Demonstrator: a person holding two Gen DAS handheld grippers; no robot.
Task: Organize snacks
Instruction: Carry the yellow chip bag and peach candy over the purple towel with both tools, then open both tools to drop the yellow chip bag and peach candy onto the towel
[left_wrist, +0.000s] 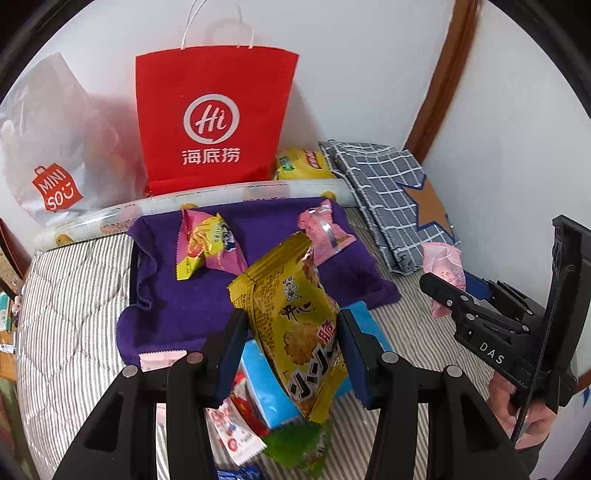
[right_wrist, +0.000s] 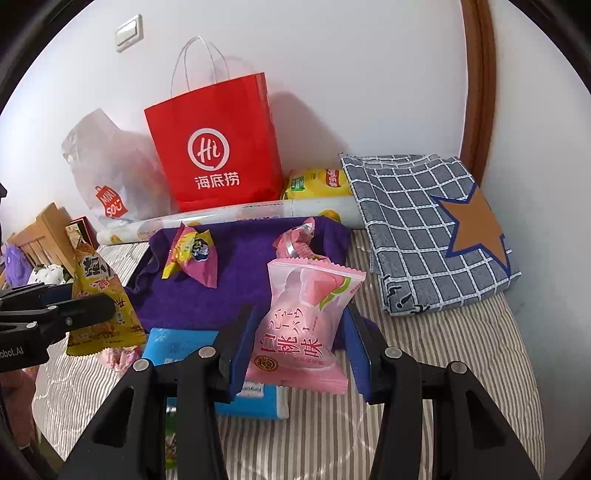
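My left gripper (left_wrist: 291, 343) is shut on a yellow cracker packet (left_wrist: 295, 314), held up above the striped bed. My right gripper (right_wrist: 299, 343) is shut on a pink peach-flavour packet (right_wrist: 306, 325). Each gripper shows in the other's view: the right one (left_wrist: 436, 291) with its pink packet (left_wrist: 445, 273) at the right, the left one (right_wrist: 92, 314) with its yellow packet (right_wrist: 99, 306) at the left. Ahead lies a purple cloth (left_wrist: 258, 266) over a tray, with a yellow-pink snack (left_wrist: 207, 247) and a small pink snack (left_wrist: 325, 232) on it. Both show on the cloth (right_wrist: 240, 280) in the right wrist view too, the yellow-pink snack (right_wrist: 192, 254) and the pink one (right_wrist: 295, 240).
A red paper bag (left_wrist: 214, 122), a white plastic bag (left_wrist: 55, 155) and a yellow chip bag (left_wrist: 303, 164) stand against the wall behind a rolled sheet (left_wrist: 184, 206). A folded checked blanket (right_wrist: 436, 229) lies at the right. A blue pack (left_wrist: 266, 391) and more snacks lie below my grippers.
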